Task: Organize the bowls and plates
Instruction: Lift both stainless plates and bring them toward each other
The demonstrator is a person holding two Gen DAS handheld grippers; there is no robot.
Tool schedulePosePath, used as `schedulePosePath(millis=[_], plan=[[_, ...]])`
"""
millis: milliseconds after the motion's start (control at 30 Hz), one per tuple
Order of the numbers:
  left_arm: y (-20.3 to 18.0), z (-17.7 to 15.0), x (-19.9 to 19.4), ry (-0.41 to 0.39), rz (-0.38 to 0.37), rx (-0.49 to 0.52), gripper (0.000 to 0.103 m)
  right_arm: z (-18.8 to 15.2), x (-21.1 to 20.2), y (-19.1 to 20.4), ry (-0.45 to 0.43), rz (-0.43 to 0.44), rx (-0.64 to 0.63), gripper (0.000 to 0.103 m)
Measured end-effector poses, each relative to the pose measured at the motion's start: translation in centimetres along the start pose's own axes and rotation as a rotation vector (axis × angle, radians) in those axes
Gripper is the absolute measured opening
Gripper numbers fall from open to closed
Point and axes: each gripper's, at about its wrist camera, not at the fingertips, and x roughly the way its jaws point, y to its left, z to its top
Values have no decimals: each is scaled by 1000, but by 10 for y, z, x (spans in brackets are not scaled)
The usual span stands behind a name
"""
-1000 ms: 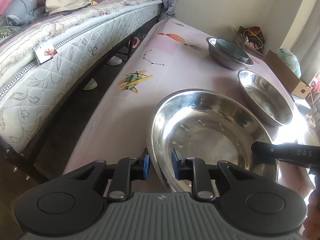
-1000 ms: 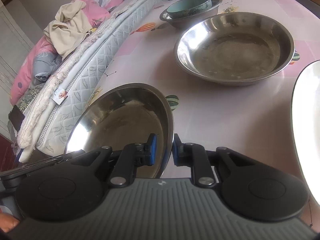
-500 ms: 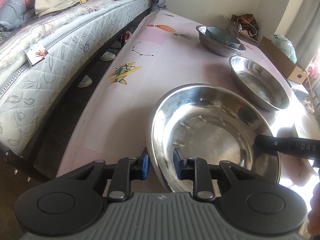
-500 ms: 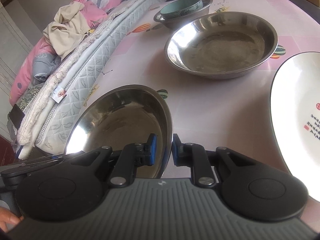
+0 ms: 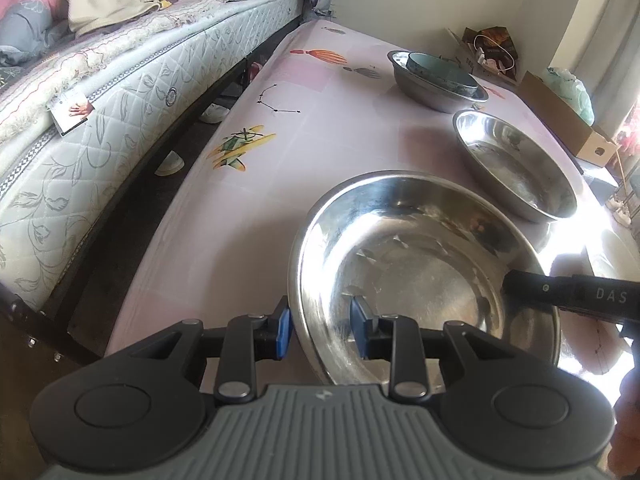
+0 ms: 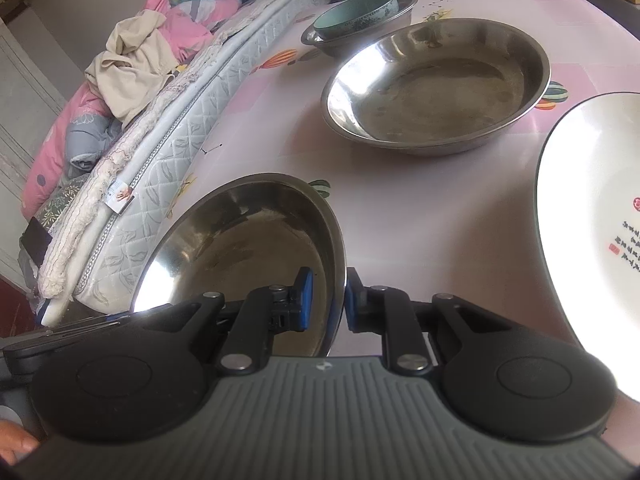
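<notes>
Nearest the cameras, a steel basin sits at the near edge of the table, round, mouth up, with no long axis to speak of. In the right wrist view it looks tipped, its right rim lifted toward the lens. The left gripper straddles the basin's near-left rim, one blue pad outside the wall and one inside; its jaws have just been opening, and a gap shows between the outer pad and the metal. The right gripper stands nearly closed on the opposite rim, pads close against the thin steel edge.

The table wears a pale pink cover printed with balloons, a plane and star lines. Beyond the held basin rests a second steel basin, level and apart from it. A white plate with red and black script lies to the right. Farthest back, a teal bowl nests in a smaller steel bowl.

A mattress piled with bedding runs along the table's left side. A cardboard box stands beyond the far corner.
</notes>
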Motion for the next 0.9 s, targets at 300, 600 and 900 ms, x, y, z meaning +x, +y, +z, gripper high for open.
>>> schedulePosePath(millis=[300,600,900], plan=[[-6,5,8,2,37,34,39,0,3,2,-2,-2,-8,16],[-13,8,12,-3,58,38,43,-1,3,4,-7,-13,-19,17],[-14,7,9,-6,60,31,43,-2,2,8,-11,-24,-38,20]])
